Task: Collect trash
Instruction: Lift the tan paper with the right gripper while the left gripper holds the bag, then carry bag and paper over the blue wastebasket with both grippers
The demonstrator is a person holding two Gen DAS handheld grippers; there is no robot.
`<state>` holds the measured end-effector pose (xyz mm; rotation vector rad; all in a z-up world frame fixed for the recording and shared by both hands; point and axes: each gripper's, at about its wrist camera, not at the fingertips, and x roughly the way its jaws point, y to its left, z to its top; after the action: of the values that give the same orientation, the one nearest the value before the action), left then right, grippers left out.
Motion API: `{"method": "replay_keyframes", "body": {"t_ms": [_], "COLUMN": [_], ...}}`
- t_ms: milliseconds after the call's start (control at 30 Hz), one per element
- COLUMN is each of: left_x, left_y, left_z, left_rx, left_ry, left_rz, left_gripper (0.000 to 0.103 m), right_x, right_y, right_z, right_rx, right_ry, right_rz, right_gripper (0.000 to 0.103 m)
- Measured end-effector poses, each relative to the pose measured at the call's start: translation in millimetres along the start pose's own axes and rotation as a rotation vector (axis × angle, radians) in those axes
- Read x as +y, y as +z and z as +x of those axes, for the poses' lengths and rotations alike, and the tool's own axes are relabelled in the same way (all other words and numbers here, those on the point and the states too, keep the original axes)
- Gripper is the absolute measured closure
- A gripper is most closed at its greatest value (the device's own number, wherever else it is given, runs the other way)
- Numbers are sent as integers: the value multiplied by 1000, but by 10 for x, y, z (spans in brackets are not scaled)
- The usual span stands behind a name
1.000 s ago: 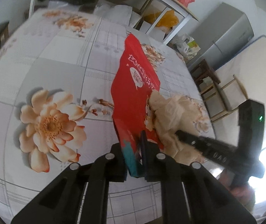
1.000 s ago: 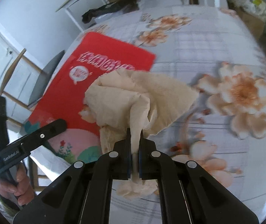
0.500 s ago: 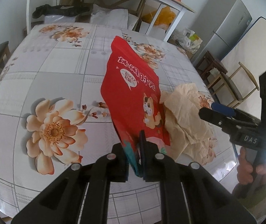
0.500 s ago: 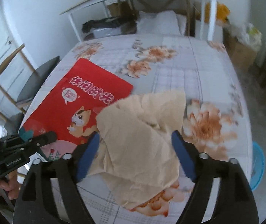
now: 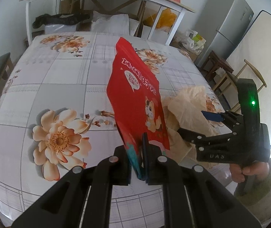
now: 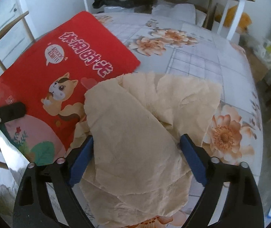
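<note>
Roughly halfway on the trash pickup, judging by how things lie. Using the flower-print tablecloth table [image 5: 63, 87] as the landmark and going left to right:

Left gripper [image 5: 137, 157] clamped tight on the bottom edge of the flat red snack pouch with the cartoon squirrel [image 5: 135, 98], holding it tilted up over the near middle of the table, the top end pointing toward the far side. So one piece of trash secured.

Just right of the pouch, touching its lower edge: the crumpled beige paper sheet [image 6: 144, 125], lying loose on the table near the right-hand edge, partly draped against the pouch [image 6: 59, 72] in the right wrist view.

Right gripper [image 6: 135, 157] straddling that paper, blue pads [image 6: 80, 159] spread on either side, jaws closing in a bit right now but pads not pressing on it yet. So no real grip there.

Still left, probably: pinch the paper properly, then get both pieces into a bin. No bin clearly in sight, so can't say where that goes. Table otherwise looks free of other litter as far as visible.
</note>
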<state>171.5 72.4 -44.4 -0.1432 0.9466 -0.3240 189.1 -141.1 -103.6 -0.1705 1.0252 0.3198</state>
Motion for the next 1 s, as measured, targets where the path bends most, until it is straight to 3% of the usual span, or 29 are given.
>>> {"method": "replay_keyframes", "body": {"t_ms": [433,667,1000], "left_x": [-73,-103,-160], "left_y": [-12,-8,105], "left_z": [-69,-102,-306], "left_rx": [-25,-38,-105], "left_ry": [27,31,-22], "left_rz": [31,45,45], "left_gripper": [94,98,102], "right_x": [3,-14,-345], "right_y": [14,3,-69], "right_z": [-38,-59,-427], "right_rx": [9,13,-78], "right_ry": [-35,-44,-34], "right_rz": [56,103,251], "right_gripper": [62,95,99]}}
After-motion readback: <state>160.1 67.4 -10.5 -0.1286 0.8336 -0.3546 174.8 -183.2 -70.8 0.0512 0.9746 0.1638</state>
